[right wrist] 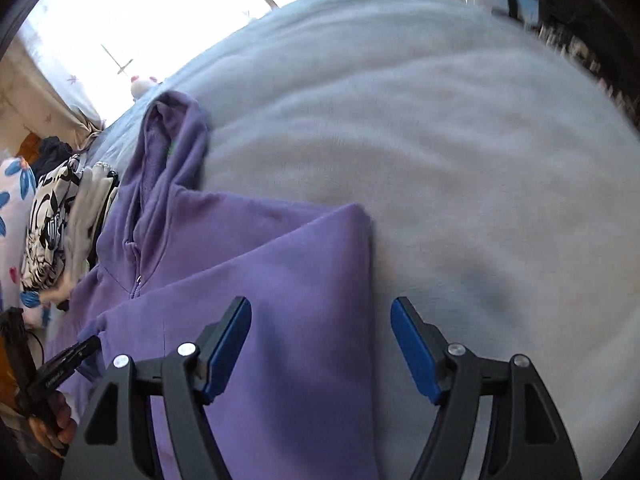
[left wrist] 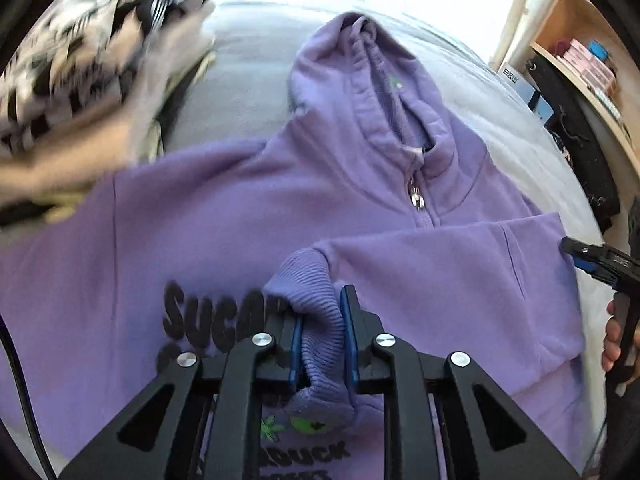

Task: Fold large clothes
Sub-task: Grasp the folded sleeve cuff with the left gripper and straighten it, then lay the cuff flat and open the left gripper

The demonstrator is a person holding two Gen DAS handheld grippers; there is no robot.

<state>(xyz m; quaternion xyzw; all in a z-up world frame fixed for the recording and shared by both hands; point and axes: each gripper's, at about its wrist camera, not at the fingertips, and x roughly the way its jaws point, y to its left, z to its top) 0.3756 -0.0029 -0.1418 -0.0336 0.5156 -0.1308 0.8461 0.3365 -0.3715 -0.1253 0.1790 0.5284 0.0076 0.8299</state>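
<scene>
A purple zip hoodie (left wrist: 240, 220) with black lettering lies face up on the bed, hood (left wrist: 360, 80) pointing away. One sleeve (left wrist: 440, 272) is folded across the chest. My left gripper (left wrist: 323, 312) is shut on that sleeve's ribbed cuff (left wrist: 320, 344), which bunches between the blue pads. In the right wrist view the left gripper (right wrist: 86, 350) shows at the lower left, at the sleeve's end. My right gripper (right wrist: 322, 308) stands open above the hoodie's folded right edge (right wrist: 360, 280), nothing between its pads. It also shows at the right edge of the left wrist view (left wrist: 580, 256).
A pile of black-and-white patterned clothes (left wrist: 80, 60) lies left of the hoodie. The grey bedspread (right wrist: 440, 140) stretches to the right of the hoodie. A wooden shelf (left wrist: 580, 60) with boxes stands beyond the bed's right side. A person's hand (left wrist: 614, 340) holds the right gripper.
</scene>
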